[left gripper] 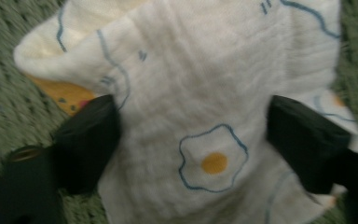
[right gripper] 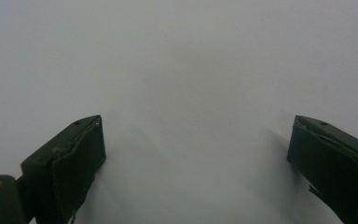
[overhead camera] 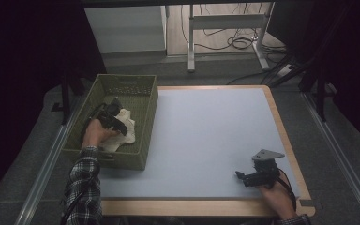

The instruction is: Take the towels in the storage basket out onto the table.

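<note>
A white cloth [overhead camera: 128,127] printed with fried eggs lies bunched in the green woven basket [overhead camera: 122,80] at the table's left edge. My left gripper [overhead camera: 115,123] reaches down into the basket onto it. In the left gripper view the cloth [left gripper: 191,65] spreads between the two black jaws of my left gripper [left gripper: 193,121], which stand apart at either side of a fold and touch its edges without pinching it. My right gripper [overhead camera: 242,177] rests near the table's front right corner, open. Its jaws [right gripper: 196,140] have only bare pale mat between them.
A pale blue-grey mat [overhead camera: 206,131] covers the wooden-edged table [overhead camera: 281,126]. The basket's walls surround the left hand closely. Beyond the table are a metal desk frame [overhead camera: 225,28] and cables on the floor [overhead camera: 234,42].
</note>
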Motion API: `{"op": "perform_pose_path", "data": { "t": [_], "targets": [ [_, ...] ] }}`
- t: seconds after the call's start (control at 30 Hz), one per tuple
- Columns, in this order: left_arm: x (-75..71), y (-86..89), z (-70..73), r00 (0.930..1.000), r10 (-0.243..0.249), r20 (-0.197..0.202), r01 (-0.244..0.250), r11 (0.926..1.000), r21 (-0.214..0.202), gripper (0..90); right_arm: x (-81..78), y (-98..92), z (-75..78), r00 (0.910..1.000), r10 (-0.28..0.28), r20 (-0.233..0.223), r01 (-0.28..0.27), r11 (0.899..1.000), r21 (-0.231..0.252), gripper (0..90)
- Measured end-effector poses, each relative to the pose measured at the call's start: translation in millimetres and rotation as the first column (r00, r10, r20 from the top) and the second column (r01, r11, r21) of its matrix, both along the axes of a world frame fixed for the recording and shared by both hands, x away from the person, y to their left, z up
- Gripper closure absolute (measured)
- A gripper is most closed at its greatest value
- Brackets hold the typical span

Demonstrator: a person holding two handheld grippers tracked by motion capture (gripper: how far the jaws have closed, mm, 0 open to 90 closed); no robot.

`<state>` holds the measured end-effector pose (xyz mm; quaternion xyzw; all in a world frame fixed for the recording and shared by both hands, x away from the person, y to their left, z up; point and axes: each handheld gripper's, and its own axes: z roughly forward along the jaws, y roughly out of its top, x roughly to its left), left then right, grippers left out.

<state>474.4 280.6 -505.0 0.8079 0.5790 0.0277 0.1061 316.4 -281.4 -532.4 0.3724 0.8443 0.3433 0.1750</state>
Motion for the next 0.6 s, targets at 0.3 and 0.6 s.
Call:
{"op": "perform_pose_path", "data": {
  "t": [0.3,0.6],
  "targets": [
    [-4.3,0.4,5.7,0.9994,-0.035,0.0,0.035,0.9986,-0.04,80.0,0.0,0.0,0.0,1.0,0.0,-0.001,0.0,1.0,0.001,4.2],
    [-12.8,10.4,32.5,0.9882,-0.013,0.153,0.034,0.9903,-0.135,81.0,0.0,0.0,0.0,1.0,0.0,-0.001,0.0,1.0,0.001,4.1]
  ]
}}
